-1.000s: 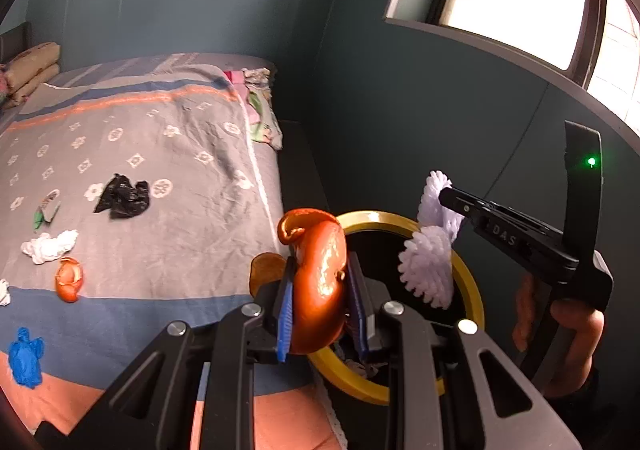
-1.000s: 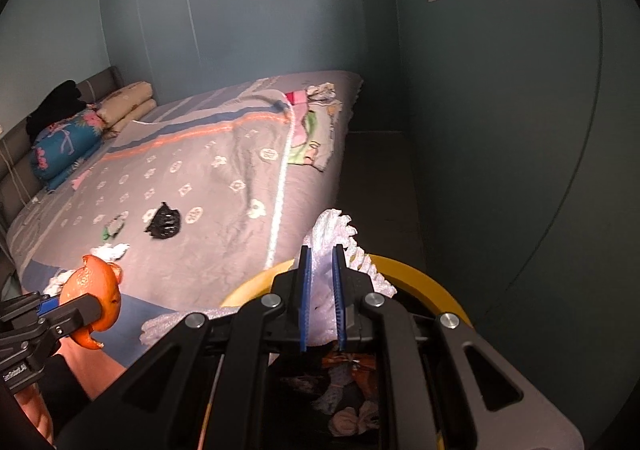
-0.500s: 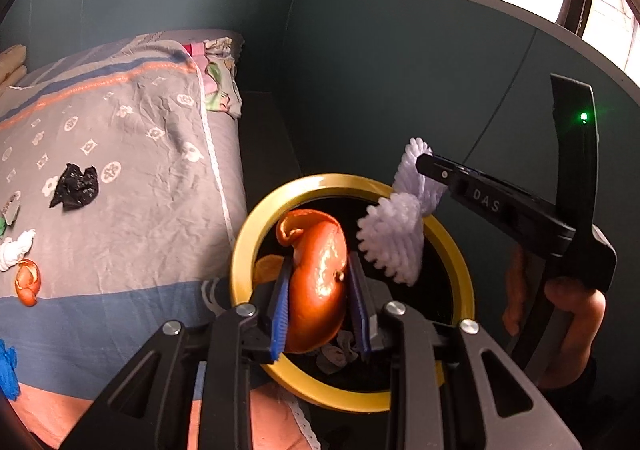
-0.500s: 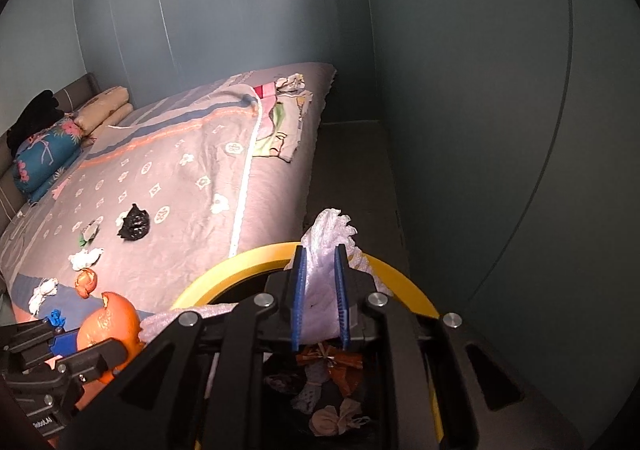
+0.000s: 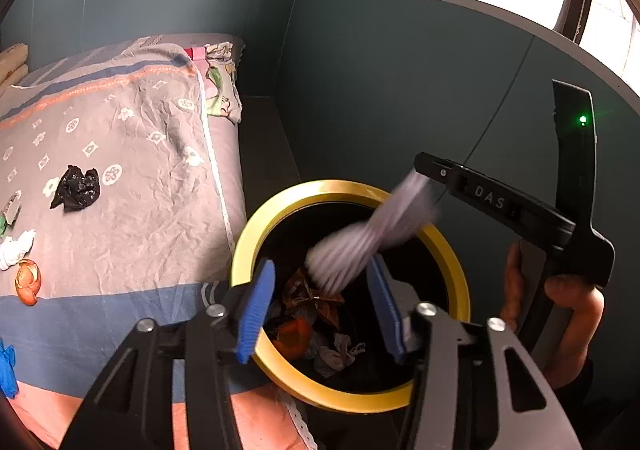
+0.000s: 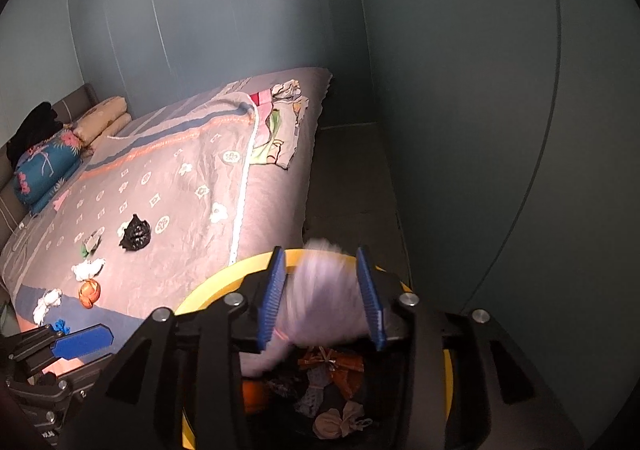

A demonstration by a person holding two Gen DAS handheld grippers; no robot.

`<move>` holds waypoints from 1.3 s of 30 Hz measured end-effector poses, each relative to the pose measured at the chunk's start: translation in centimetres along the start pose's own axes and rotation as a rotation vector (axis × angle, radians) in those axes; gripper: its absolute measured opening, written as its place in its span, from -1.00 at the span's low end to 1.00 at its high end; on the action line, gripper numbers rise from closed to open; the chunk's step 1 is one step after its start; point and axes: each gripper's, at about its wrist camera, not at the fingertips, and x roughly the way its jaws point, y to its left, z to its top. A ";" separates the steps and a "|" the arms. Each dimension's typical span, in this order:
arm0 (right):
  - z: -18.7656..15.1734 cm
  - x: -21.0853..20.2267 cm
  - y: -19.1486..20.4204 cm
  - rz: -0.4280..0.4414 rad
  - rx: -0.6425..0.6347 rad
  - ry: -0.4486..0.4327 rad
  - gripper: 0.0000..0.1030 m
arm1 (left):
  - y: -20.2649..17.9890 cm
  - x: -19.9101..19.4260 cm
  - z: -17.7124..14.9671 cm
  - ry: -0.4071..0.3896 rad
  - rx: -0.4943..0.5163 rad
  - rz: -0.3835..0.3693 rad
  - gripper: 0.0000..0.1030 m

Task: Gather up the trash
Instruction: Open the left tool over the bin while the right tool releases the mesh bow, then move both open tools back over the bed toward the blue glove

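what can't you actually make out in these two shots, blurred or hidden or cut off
- White foam net: motion-blurred in both wrist views, so its shape and whether it touches the right gripper are unclear.
- Bin: near rim hidden by the left gripper in the left view, and by the right gripper's body in the right view.
- Blue scrap: cut off by the left view's edge.
- Small wrapper: too small to identify.

Left claw (image 5: 320, 306) and right claw (image 6: 324, 296) both gape wide.

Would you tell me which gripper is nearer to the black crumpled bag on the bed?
Left. The left gripper hangs over the bin's bed-side rim, closer to the black bag; the right gripper is over the bin's wall side.
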 end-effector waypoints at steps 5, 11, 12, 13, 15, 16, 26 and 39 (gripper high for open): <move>0.4 -0.5 -0.1 0.007 0.022 -0.022 0.11 | 1.0 -1.1 0.0 -0.031 -0.031 0.018 0.33; 0.8 -1.0 1.1 0.051 0.011 -0.044 0.46 | 3.4 -3.4 0.0 -0.099 -0.055 0.130 0.66; 0.9 -1.1 1.5 0.066 0.008 -0.051 0.52 | 3.8 -3.7 0.0 -0.107 -0.060 0.144 0.68; 1.1 -1.2 2.1 0.086 0.002 -0.058 0.55 | 4.4 -4.2 0.0 -0.119 -0.065 0.167 0.71; 1.3 -1.5 2.8 0.113 -0.012 -0.066 0.62 | 5.4 -5.0 -0.1 -0.133 -0.074 0.195 0.74; 1.4 -1.7 3.3 0.126 -0.021 -0.072 0.64 | 6.2 -5.5 -0.1 -0.143 -0.083 0.209 0.76; 2.3 -3.4 12.3 0.249 -0.182 -0.127 0.79 | 11.0 -10.3 -1.2 -0.230 -0.161 0.313 0.84; 1.8 -3.4 23.4 0.407 -0.333 -0.108 0.84 | 19.2 -15.6 -4.8 -0.246 -0.294 0.454 0.84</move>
